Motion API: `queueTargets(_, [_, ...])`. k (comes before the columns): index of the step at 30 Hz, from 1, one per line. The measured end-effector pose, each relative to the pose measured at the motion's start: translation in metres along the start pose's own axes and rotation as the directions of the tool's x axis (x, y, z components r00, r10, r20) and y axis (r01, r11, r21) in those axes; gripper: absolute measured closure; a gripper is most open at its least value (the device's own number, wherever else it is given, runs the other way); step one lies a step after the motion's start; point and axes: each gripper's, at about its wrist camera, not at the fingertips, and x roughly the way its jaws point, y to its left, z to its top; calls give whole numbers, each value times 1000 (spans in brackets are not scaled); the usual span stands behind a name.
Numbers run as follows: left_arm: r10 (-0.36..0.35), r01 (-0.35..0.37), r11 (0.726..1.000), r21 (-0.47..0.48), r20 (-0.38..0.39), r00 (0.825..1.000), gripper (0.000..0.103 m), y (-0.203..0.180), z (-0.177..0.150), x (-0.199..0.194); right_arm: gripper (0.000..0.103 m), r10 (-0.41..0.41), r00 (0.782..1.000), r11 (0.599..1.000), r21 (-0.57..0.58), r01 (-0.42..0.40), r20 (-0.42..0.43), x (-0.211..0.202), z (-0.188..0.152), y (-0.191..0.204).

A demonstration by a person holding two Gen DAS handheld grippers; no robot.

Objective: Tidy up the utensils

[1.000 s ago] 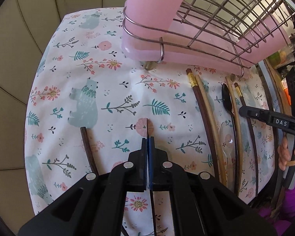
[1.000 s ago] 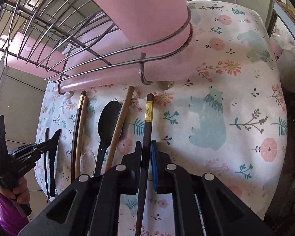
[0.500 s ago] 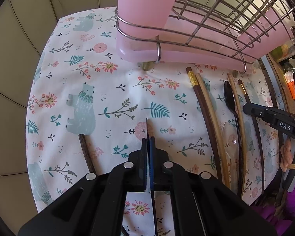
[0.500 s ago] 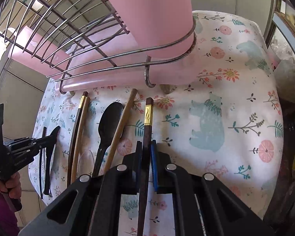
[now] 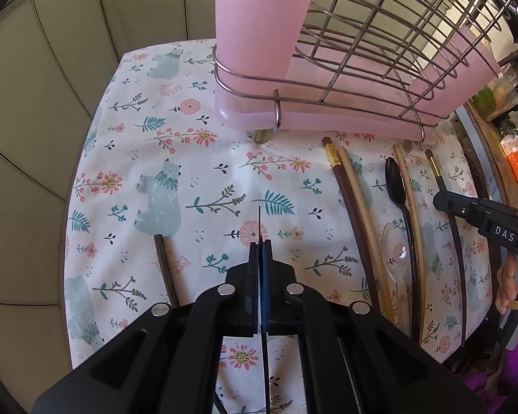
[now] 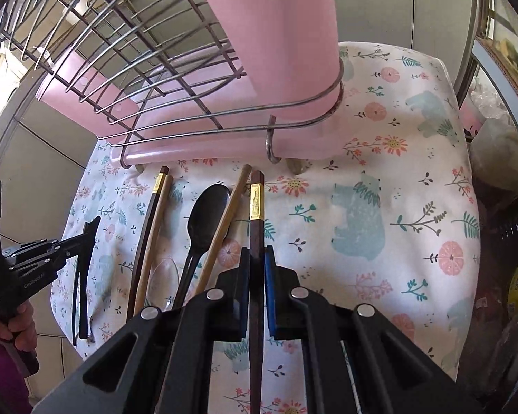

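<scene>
Your right gripper (image 6: 257, 262) clamps its jaws on a dark gold-banded chopstick (image 6: 256, 220), just below the pink rack (image 6: 224, 138); your left gripper (image 5: 261, 252) pinches a thin black utensil (image 5: 259, 220), jaws nearly closed.

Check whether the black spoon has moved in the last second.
No. The black spoon lies where it did, its bowl just short of the dish rack, with the wooden chopstick right beside it.

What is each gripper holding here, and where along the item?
Right gripper: dark gold-banded chopstick, gripped on its shaft below the band. Left gripper: shut on a thin dark item, gripped near its tip.
</scene>
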Motion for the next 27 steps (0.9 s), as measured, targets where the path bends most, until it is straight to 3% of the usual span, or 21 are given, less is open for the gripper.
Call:
queueTargets(7, [8,-8,1000,8,42,999,102,-5,3,-12,96,5,999,1000,-7,-5,42,-16,2,0])
queueTargets(13, [-28,30,1000,-4,186,982,102,-5,13,-54,96,49,982,999,-26,-45,184,-67,9,1])
queueTargets(17, [-59,64,998,-4,332,942,103,-6,20,-98,96,85,952,996,-42,-76,293,-110,15,6])
queueTargets(23, [-84,103,995,-7,529,844,103,-6,25,-162,96,132,880,991,-77,-108,456,-178,25,12])
queueTargets(25, [-100,116,993,4,542,835,103,-6,29,-172,96,147,857,989,-97,-113,494,-199,30,16])
queueTargets(27, [-100,112,994,11,538,837,103,-6,34,-175,96,151,836,988,-112,-108,527,-217,35,20])
